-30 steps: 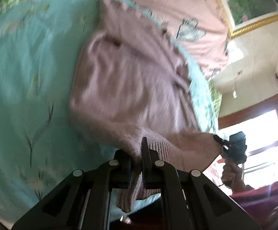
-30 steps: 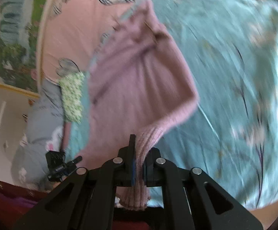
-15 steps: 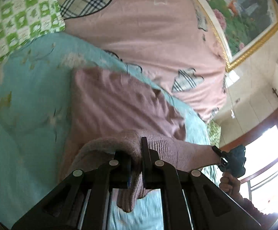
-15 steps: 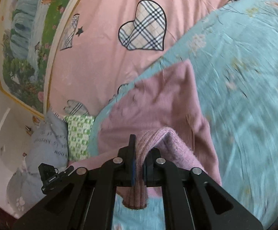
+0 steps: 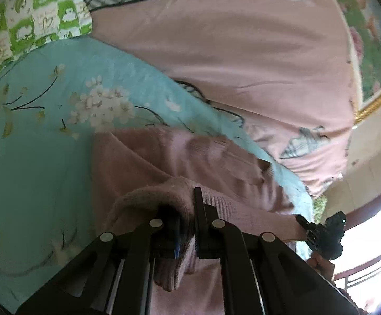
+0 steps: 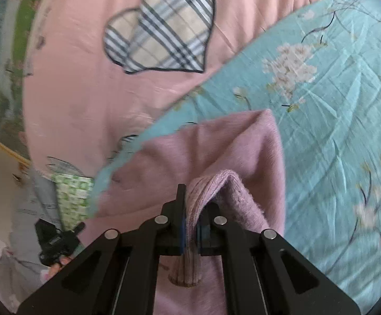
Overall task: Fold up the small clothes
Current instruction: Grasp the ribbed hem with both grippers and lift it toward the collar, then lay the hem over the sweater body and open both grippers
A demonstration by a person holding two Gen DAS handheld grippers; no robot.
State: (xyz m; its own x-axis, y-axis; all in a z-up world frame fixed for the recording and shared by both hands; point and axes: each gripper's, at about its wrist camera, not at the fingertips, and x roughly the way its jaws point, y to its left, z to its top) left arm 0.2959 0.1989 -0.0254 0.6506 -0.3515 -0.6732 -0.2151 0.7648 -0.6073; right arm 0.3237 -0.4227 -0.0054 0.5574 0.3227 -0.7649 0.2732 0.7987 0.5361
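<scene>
The left tool [image 5: 187, 225] is clamped narrow on the ribbed hem of a mauve knit sweater [image 5: 179, 157], with a fold of the knit bunched over its fingers and a short tail hanging down between the black arms. The right tool [image 6: 190, 210] is likewise pinched tight on the same sweater [image 6: 216, 152], a ribbed edge caught between its two fingers and a flap dangling below them.

The sweater lies on a bed, spread over a turquoise sheet with white blossoms [image 5: 46, 144]. Its lower part is lifted by both tools and doubled over the part that lies flat, so a rounded fold shows just ahead of each tool. In the right wrist view one corner of the flat part points away toward the sheet's far edge.

Beyond the sheet lies a pink quilt [image 5: 229, 52] with a plaid heart patch [image 6: 161, 23]. A green and white checked pillow [image 5: 32, 18] sits at the far left in the left wrist view. In each view the other tool appears at the side, held in a hand [image 5: 321, 265], gripping the stretched hem.
</scene>
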